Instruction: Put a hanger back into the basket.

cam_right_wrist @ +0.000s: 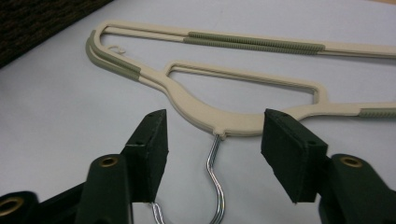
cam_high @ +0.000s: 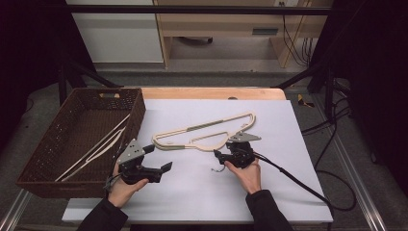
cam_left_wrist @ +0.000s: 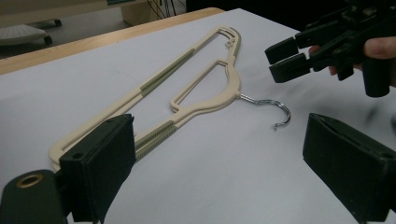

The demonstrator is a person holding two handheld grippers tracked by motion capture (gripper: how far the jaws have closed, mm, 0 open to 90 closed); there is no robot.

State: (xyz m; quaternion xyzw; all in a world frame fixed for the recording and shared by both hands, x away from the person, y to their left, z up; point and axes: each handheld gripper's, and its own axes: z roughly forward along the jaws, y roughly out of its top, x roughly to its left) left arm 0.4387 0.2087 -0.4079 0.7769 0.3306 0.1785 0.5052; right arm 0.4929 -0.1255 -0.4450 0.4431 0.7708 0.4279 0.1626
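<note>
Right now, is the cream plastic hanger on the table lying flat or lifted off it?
Lying flat. The cream plastic hanger rests on the white table sheet, its metal hook between the right gripper's open jaws, untouched.

In the right gripper view, the cream plastic hanger with grey-green ribbed grips (cam_right_wrist: pixel 243 79) runs off the right edge, so that end cannot be seen, and its chrome wire hook (cam_right_wrist: pixel 215 177) leaves by the bottom edge between the jaws. In the left gripper view, the near jaw covers the hanger's closest corner, and the right gripper (cam_left_wrist: pixel 286 58) is blurred and cut by the top and right edges. In the high view, thin pale pieces inside the brown woven basket (cam_high: pixel 33 180) are too small to identify.
</note>
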